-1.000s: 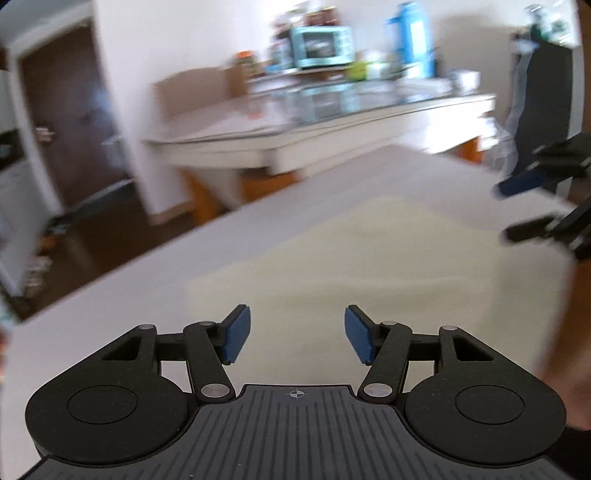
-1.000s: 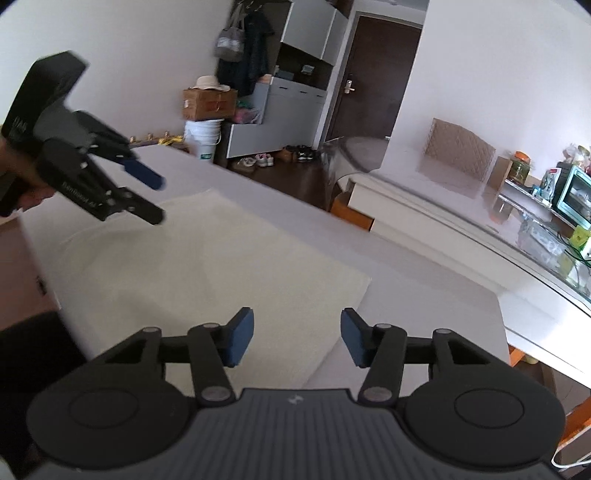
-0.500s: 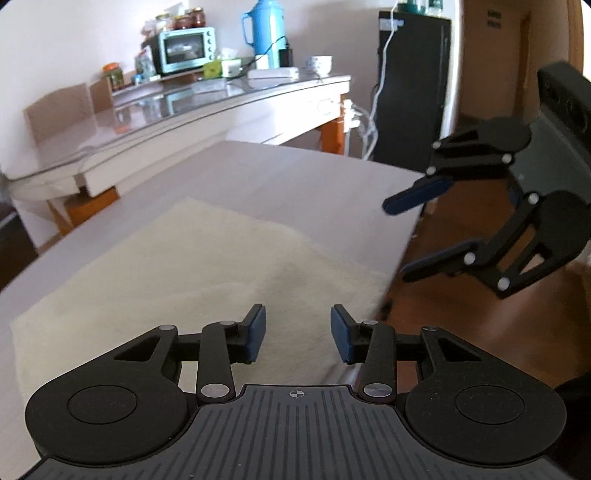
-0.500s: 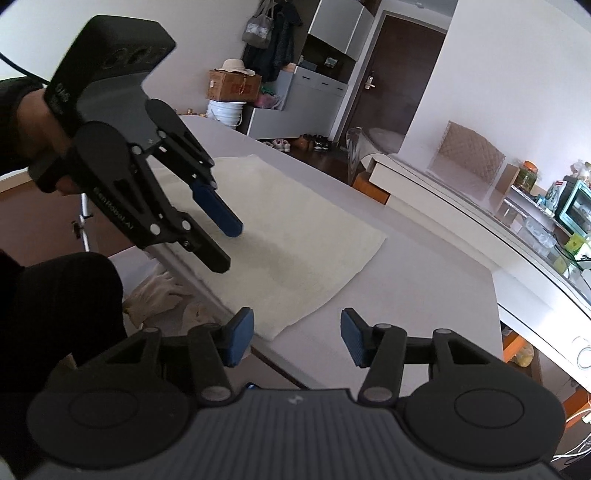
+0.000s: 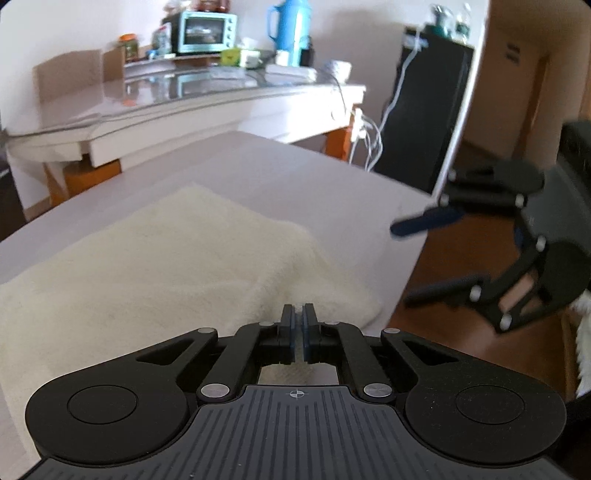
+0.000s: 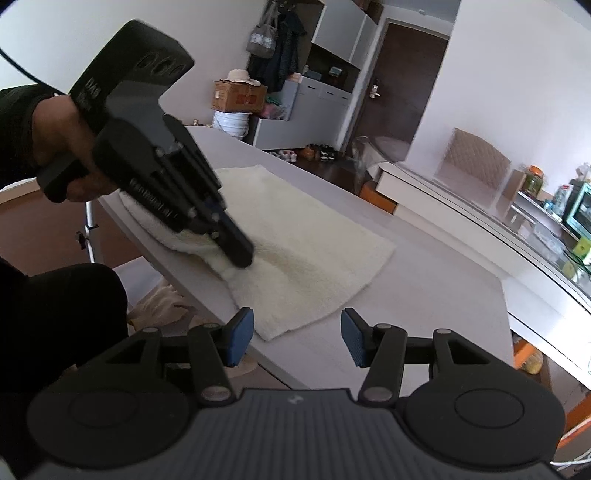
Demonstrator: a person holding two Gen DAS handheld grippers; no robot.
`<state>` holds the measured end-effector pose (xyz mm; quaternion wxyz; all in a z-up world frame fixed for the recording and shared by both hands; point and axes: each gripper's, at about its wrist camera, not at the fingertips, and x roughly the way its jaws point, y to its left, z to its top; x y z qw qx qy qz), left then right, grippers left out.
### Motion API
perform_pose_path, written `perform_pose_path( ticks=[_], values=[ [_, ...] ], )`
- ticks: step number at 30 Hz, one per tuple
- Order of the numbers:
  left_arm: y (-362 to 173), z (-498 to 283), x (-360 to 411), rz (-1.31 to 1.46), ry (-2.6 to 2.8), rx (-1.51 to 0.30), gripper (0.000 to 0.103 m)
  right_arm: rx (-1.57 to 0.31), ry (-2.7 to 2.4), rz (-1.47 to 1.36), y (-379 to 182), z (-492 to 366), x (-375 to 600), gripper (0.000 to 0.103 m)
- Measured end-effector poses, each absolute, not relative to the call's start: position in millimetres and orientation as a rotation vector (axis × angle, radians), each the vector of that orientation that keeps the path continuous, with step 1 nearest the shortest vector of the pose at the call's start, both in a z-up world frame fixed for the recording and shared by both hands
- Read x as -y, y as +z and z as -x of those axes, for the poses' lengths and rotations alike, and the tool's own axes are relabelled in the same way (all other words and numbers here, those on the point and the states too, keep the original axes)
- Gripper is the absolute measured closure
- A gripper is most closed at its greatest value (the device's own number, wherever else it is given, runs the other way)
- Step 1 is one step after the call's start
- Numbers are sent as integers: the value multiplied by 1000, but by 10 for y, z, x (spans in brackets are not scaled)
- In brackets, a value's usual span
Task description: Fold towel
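A fluffy cream towel (image 5: 166, 258) lies spread out on a pale grey table (image 5: 314, 177). It sits along the near edge of the table, and most of it is flat.

The left gripper (image 5: 297, 325) is down at the near edge of the towel. Its two blue pads are squeezed almost together, and they pinch a bit of the towel between them. Right there the cloth is pulled up into a small bump. From the right wrist camera, the left gripper (image 6: 236, 254) shows as a big black tool with its tip pushed into the towel (image 6: 314, 251) near the table edge. The person's left hand (image 6: 70, 147) holds the handle.

The right gripper (image 6: 297, 338) is wide open, with its blue pads far apart. It holds nothing. It hangs by the near corner of the towel, just off the table (image 6: 424, 288) edge, and does not touch the cloth. From the left wrist camera, the right gripper (image 5: 424, 254) floats off to the side, past the table edge and over the brown floor (image 5: 461, 332). It looks blurry there.

Behind the table is a long white counter (image 5: 184, 110) with a light blue toaster oven (image 5: 205, 29) and a blue jug (image 5: 288, 26) on it.
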<state>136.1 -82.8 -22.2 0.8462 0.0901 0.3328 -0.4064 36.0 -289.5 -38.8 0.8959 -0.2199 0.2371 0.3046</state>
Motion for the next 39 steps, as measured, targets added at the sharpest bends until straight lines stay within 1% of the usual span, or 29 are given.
perform_pose_path(
  ticks=[7, 14, 15, 16, 19, 21, 22, 23, 24, 25, 27, 29, 31, 36, 39],
  values=[
    [-133, -1459, 670, -75, -874, -705, 99, -453, 664, 547, -492, -431, 2656, 47],
    [-114, -1595, 571, 24, -897, -717, 99, -380, 637, 710, -620, -469, 2423, 49],
    [-113, -1604, 567, 27, -899, -718, 99, -367, 628, 744, -644, -462, 2401, 55],
    [-117, -1609, 572, 24, -899, -720, 99, -351, 615, 795, -676, -441, 2378, 67],
    [-138, -1607, 583, 3, -895, -729, 99, -341, 608, 876, -719, -380, 2373, 76],
    [-147, -1587, 594, -10, -899, -734, 99, -343, 613, 891, -715, -333, 2398, 92],
    [-145, -1570, 596, -17, -902, -735, 95, -344, 614, 896, -711, -314, 2406, 94],
    [-145, -1556, 595, -20, -902, -733, 94, -344, 614, 897, -705, -299, 2411, 95],
    [-133, -1526, 565, -21, -900, -730, 84, -345, 613, 898, -697, -286, 2417, 95],
    [-119, -1493, 530, -22, -897, -727, 71, -347, 611, 898, -688, -277, 2427, 95],
    [-73, -1440, 404, -34, -853, -710, 60, -352, 607, 897, -670, -261, 2443, 95],
    [-33, -1412, 254, -51, -799, -697, 59, -352, 603, 899, -656, -253, 2446, 95],
    [8, -1354, 23, -142, -663, -682, 58, -350, 599, 903, -636, -245, 2446, 95],
    [-41, -1183, -334, -363, -480, -708, 53, -335, 590, 899, -564, -246, 2426, 95],
    [-60, -1043, -437, -391, -488, -727, 53, -326, 574, 896, -500, -263, 2418, 95]
  ],
)
